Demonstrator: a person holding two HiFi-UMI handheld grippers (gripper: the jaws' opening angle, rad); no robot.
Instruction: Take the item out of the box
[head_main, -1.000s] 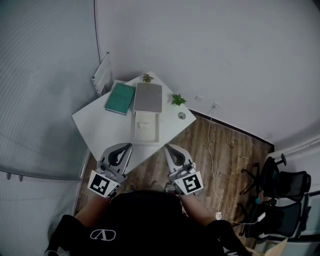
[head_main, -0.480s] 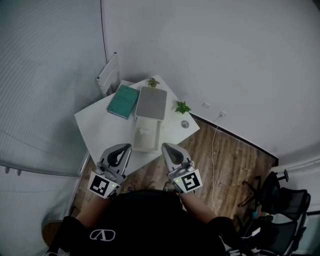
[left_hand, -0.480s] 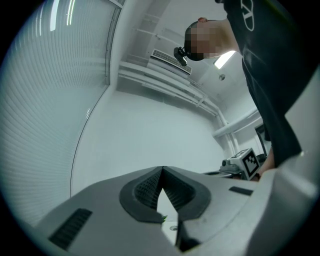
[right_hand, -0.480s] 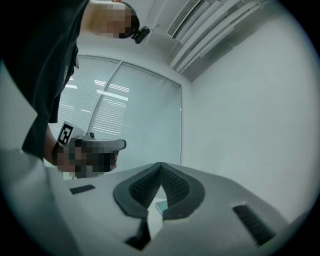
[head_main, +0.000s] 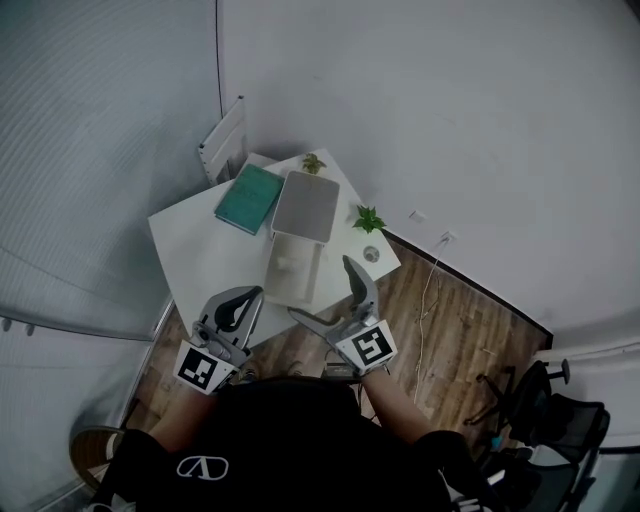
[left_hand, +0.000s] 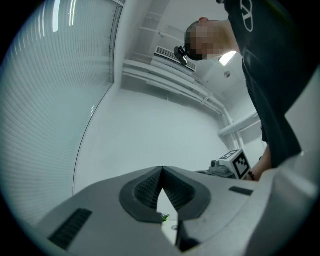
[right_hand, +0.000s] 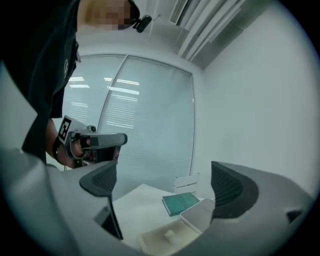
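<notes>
Your left gripper (head_main: 246, 297) was pinched shut; your right gripper's (head_main: 321, 287) jaws were opening, empty, near the open box (head_main: 300, 281).

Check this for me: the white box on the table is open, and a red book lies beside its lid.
One thing is wrong: the book is teal, not red. The head view shows it lying on the table beside the lid of the open white box.
</notes>
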